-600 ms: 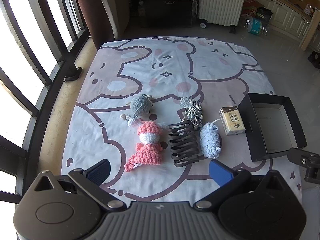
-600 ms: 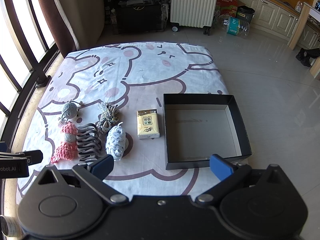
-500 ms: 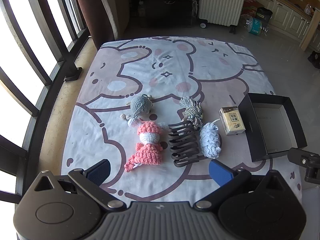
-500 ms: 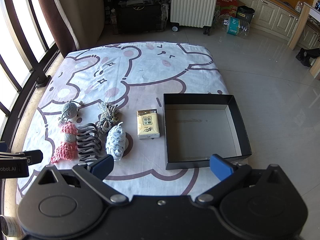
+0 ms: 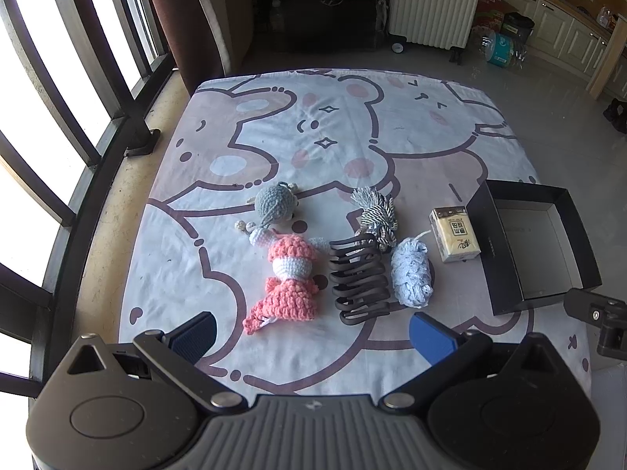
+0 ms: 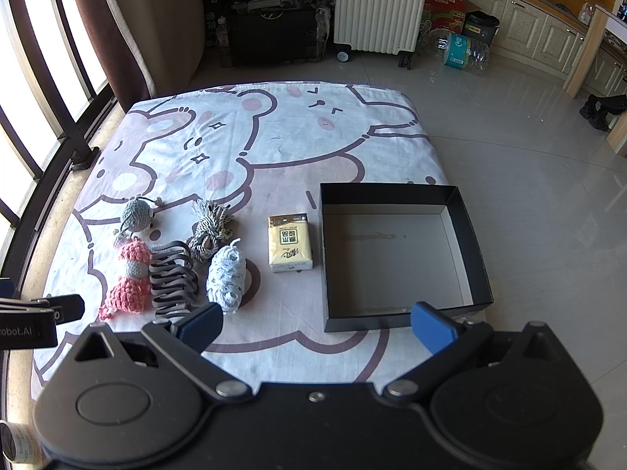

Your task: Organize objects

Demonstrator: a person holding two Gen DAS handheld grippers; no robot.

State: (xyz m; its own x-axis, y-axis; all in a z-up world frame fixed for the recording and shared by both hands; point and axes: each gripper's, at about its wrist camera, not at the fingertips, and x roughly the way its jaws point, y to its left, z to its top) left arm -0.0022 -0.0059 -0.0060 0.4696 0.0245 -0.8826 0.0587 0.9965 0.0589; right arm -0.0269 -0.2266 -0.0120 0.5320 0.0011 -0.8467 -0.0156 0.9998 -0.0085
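A: We hold both tools above the near edge of the white bedsheet printed with pink cartoon bears (image 5: 274, 125). Our left gripper (image 5: 313, 335) has its blue pads spread wide, with nothing between them.

B: Same for our right gripper (image 6: 317, 327): jaws fully apart, nothing pinched. In its view the open black cardboard box with a pale inside (image 6: 466, 235) lies ahead and a little to the right, on the right part of the sheet, with nothing in it.

A: Just left of the box, not quite touching it, we see the yellow pack of paper tissues (image 6: 290, 243). Then comes the row of soft things: the light blue crocheted oval (image 6: 227, 276), and behind it the grey-and-white tasselled cord bundle (image 6: 209, 223).

B: From the left view the black plastic wavy claw hair clip (image 5: 358, 278) sits between that blue oval and the pink-and-white crocheted doll (image 5: 290, 278). The clip lies just beside both.

A: And the grey crocheted ball-shaped toy (image 5: 274, 203) lies at the far end of the pink doll; whether they touch we cannot tell.

B: All six small things rest on the sheet, outside the box. At the right edge of the left view we catch a black part of our other tool, near the box's near corner.

A: Beyond the sheet stands a white ribbed suitcase on wheels (image 6: 378, 8) on the tiled floor.
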